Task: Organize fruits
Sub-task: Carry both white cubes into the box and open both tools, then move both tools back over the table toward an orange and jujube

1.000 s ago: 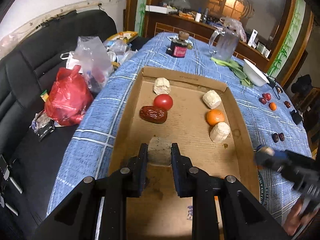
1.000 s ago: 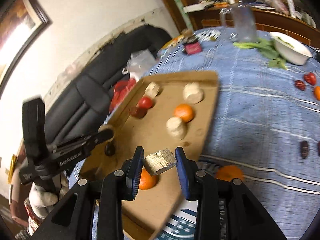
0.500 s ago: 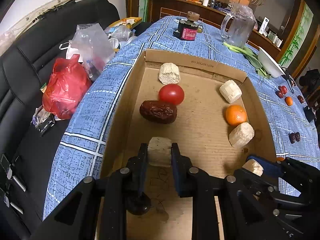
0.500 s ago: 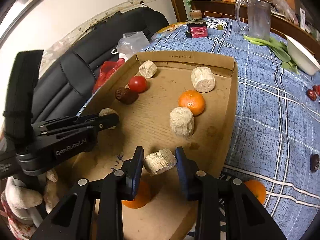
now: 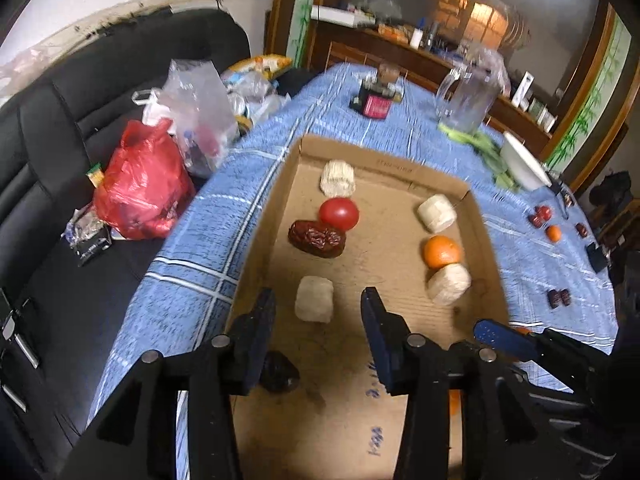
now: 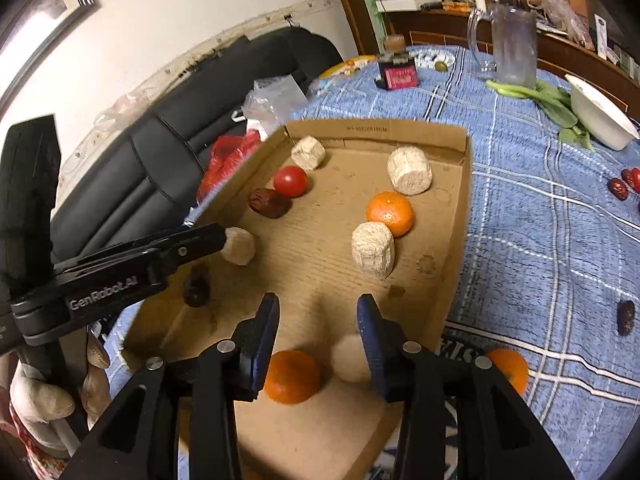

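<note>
A shallow corrugated cardboard tray [image 5: 486,240], brown and stained in spots, sits on a blue plaid tablecloth [image 5: 192,248]. The left gripper [image 5: 318,312] has its black jaws opening, and a pale, fibrous, roughly cylindrical chunk [image 5: 314,299] lies on the tray floor between them, clear of both pads, so it is released. Ahead of it lie a wrinkled dark red jujube [image 5: 317,239] touching a smooth glossy tomato [image 5: 339,213], then another ribbed pale chunk [image 5: 338,177] near the far wall. Along the right side, a dimpled mandarin [image 5: 442,251] sits between two more pale chunks. The right gripper [image 6: 318,322] is also opening with nothing pinched; a blurred pale lump [image 6: 349,358] lies beside its right finger, partly hidden by it, just beside a second mandarin [image 6: 292,376] that is cut off by the left finger. A small dark fruit [image 6: 197,286] at the tray's left wall is half hidden behind the left gripper and hard to identify. A gloved hand [image 6: 44,400] holds that gripper's handle. Farther off stand a clear glass pitcher [image 6: 512,46] and a white bowl [image 6: 598,118], cut off at the frame edge.
</note>
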`<action>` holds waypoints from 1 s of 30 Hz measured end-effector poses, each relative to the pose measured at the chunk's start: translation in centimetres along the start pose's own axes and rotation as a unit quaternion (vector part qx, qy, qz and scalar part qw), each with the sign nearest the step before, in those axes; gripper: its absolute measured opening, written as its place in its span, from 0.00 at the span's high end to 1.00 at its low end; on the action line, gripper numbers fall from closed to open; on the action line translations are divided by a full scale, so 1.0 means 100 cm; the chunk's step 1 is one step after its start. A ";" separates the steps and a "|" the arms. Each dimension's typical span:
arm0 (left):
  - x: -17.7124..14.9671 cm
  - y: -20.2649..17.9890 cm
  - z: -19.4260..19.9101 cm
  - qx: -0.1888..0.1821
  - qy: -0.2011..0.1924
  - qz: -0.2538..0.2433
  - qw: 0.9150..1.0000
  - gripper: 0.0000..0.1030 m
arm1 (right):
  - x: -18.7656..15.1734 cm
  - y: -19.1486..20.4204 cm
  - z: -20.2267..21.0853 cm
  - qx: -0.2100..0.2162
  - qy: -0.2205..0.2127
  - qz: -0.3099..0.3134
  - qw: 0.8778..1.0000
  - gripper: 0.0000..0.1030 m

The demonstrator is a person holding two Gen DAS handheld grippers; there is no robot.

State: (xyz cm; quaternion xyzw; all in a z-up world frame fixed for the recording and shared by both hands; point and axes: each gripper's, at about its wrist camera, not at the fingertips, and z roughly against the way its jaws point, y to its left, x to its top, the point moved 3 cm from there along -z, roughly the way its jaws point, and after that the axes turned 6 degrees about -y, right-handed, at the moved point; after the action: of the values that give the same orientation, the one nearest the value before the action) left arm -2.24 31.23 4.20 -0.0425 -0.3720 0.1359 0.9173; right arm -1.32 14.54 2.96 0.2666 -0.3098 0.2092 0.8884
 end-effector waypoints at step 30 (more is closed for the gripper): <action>-0.088 -0.118 0.142 0.073 -0.144 -0.120 0.980 0.16 | -0.097 -0.080 0.179 -0.103 -0.156 -0.130 0.974 0.35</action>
State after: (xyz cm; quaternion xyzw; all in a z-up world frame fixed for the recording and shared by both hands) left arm -15.56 17.12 10.64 0.0892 -0.4915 0.0560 0.8645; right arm -11.88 -4.48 5.72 0.2405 -0.4272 0.0149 0.8715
